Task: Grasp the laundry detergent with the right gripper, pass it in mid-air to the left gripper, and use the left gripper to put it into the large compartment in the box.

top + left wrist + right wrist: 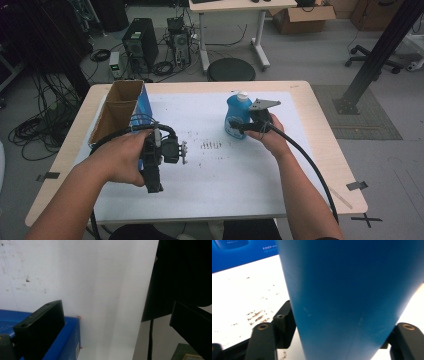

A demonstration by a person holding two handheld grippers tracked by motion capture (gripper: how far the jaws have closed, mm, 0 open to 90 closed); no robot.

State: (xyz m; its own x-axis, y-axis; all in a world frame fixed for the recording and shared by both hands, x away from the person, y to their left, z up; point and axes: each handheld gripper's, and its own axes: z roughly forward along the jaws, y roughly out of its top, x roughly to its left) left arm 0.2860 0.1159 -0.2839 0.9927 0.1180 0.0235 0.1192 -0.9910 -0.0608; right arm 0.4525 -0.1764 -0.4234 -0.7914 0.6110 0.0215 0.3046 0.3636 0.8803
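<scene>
A blue bottle (236, 114) with a white cap stands upright on the white sheet (225, 170), right of the table's middle. My right gripper (243, 126) comes at it from the right and is shut on the bottle. In the right gripper view its pads press both sides of the blue body (347, 297). My left gripper (151, 172) is held at the left, beside an open cardboard box with a blue side (120, 107). Its jaws stand wide open (117, 312) over bare white sheet, and the left jaw lies next to the box's blue wall (71, 340).
Dark specks (210, 145) mark the sheet between the two hands. The box (237, 250) stands far left of the bottle. Beyond the table (320, 120) are a round stool (231, 69), a computer tower (140, 42), cables and another desk.
</scene>
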